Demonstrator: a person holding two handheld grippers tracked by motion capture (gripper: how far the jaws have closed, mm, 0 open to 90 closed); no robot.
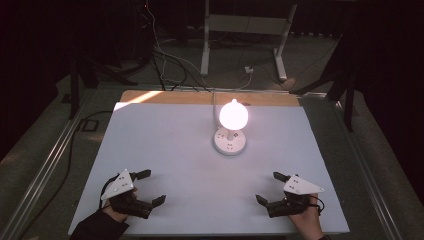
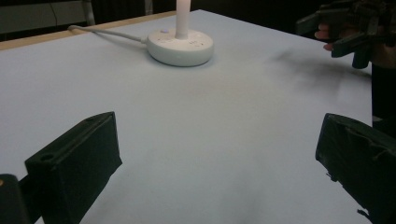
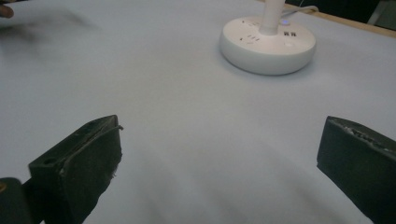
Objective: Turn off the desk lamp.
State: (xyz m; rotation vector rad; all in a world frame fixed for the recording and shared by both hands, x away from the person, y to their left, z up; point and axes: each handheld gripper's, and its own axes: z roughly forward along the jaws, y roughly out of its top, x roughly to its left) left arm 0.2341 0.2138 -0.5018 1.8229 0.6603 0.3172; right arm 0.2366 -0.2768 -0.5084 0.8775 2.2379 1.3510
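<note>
One lit bulb (image 1: 233, 114) — glowing white — on round socket base (image 1: 230, 141).

The glowing lamp head (image 1: 233, 114) at upper centre of the high view is blown out to white, its surface unreadable. In both gripper views the top edge cuts the lamp stem (image 2: 182, 18) off. Markings on the round white base (image 3: 267, 45) are too small to read. The right hand (image 1: 306, 218) runs off the bottom edge; darkness swallows the room behind the table (image 1: 165, 150).
</note>
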